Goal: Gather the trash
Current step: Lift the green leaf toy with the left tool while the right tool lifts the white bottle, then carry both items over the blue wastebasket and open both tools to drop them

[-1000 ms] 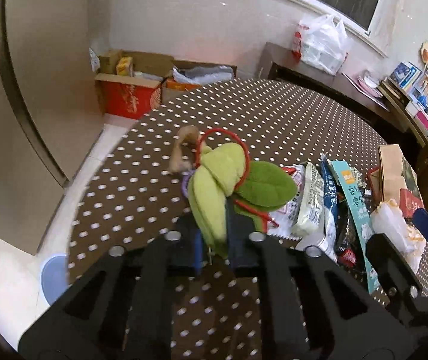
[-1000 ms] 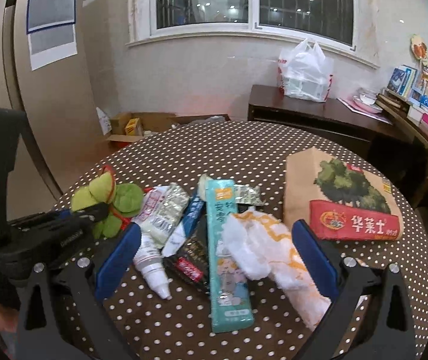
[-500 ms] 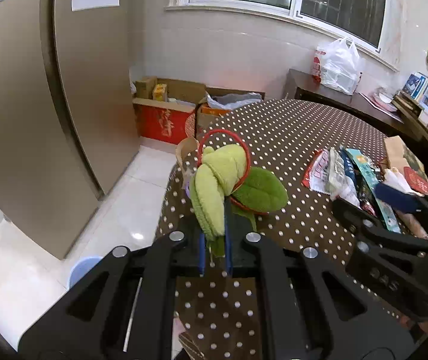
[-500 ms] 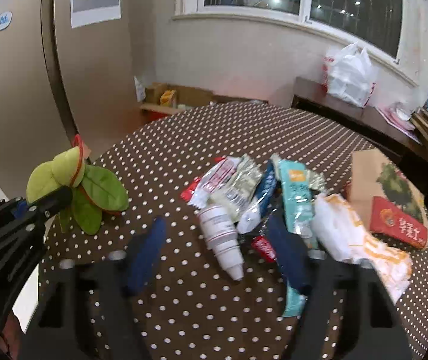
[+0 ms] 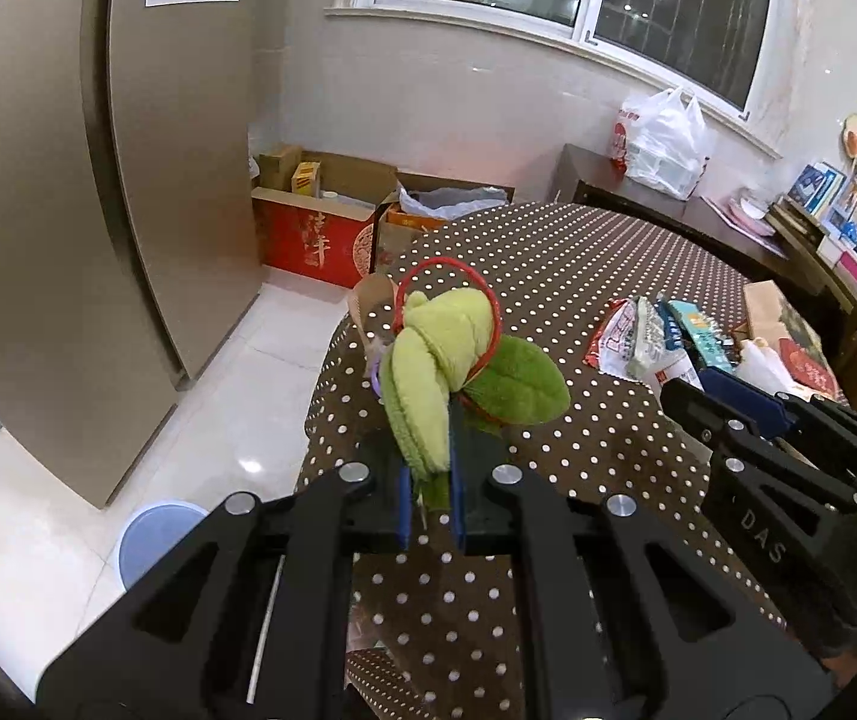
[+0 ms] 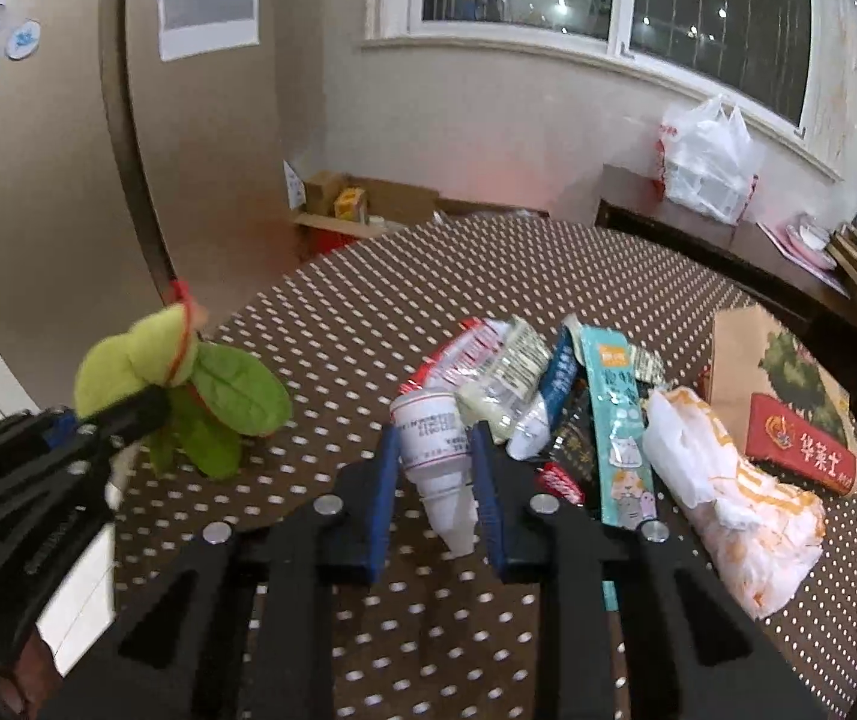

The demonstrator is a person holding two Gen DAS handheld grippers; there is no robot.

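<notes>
Trash lies heaped mid-table [image 6: 368,330]; my right gripper [image 6: 434,474] has just been closing around the crushed paper cup [image 6: 434,450], which may slip. My left gripper [image 5: 428,498] pinches the green plush leaf [image 5: 428,384], dangling off-edge.

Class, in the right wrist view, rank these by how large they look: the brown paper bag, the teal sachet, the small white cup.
1. brown paper bag
2. teal sachet
3. small white cup, though it lies nearest the camera.
</notes>
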